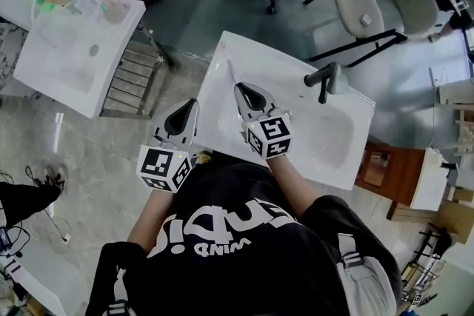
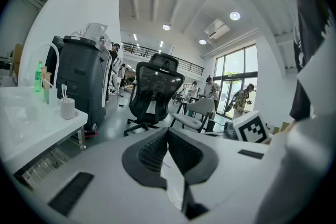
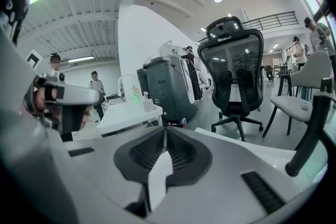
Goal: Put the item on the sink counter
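Item isn't in either grip or on the sink counter (image 1: pixel 248 55); can't tell which it is. Left gripper (image 1: pixel 191 107) and right gripper (image 1: pixel 241 89) are sitting clenched, empty, by its near edge. Likely fetching it next, jaws opening first.

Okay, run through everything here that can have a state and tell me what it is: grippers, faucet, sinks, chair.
left gripper: shut, nothing between the jaws.
right gripper: shut, nothing between the jaws.
faucet: no water seen running.
near sink: basin looks empty.
green bottle: upright on the far sink.
cup: upright on the far sink.
black office chair: unoccupied.
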`<move>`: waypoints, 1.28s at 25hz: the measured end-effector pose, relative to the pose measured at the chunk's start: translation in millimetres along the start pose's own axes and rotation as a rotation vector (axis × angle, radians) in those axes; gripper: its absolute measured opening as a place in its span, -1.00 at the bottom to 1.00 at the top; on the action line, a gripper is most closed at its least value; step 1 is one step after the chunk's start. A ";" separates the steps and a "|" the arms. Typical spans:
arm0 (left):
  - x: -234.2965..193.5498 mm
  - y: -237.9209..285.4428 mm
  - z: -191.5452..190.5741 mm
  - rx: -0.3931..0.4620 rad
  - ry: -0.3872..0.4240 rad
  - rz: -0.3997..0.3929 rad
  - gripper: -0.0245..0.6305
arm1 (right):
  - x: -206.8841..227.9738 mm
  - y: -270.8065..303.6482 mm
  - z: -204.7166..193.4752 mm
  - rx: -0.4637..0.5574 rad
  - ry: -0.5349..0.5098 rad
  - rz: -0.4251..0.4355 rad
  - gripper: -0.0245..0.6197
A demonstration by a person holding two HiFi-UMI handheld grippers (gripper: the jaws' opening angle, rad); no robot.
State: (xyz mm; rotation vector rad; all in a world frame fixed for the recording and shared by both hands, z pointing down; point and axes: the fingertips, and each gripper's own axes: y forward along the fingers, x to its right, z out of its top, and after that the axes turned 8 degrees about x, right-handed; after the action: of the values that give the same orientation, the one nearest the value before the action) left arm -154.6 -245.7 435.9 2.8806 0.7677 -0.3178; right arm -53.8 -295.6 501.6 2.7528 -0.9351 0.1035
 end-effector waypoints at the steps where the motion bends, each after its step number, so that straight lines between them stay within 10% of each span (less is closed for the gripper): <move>1: 1.7 0.1 0.6 0.002 0.001 -0.004 -0.86 | -4.5 -4.5 6.9 0.014 -0.006 0.010 -0.83; 32: 39.7 -4.9 19.1 0.065 0.025 -0.034 -0.86 | -34.5 -72.7 67.6 0.210 -0.022 0.094 -0.87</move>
State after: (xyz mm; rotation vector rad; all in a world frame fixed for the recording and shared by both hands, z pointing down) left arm -126.7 -226.3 407.5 2.9400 0.8262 -0.3171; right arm -37.5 -235.6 416.9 2.9040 -1.1187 0.1983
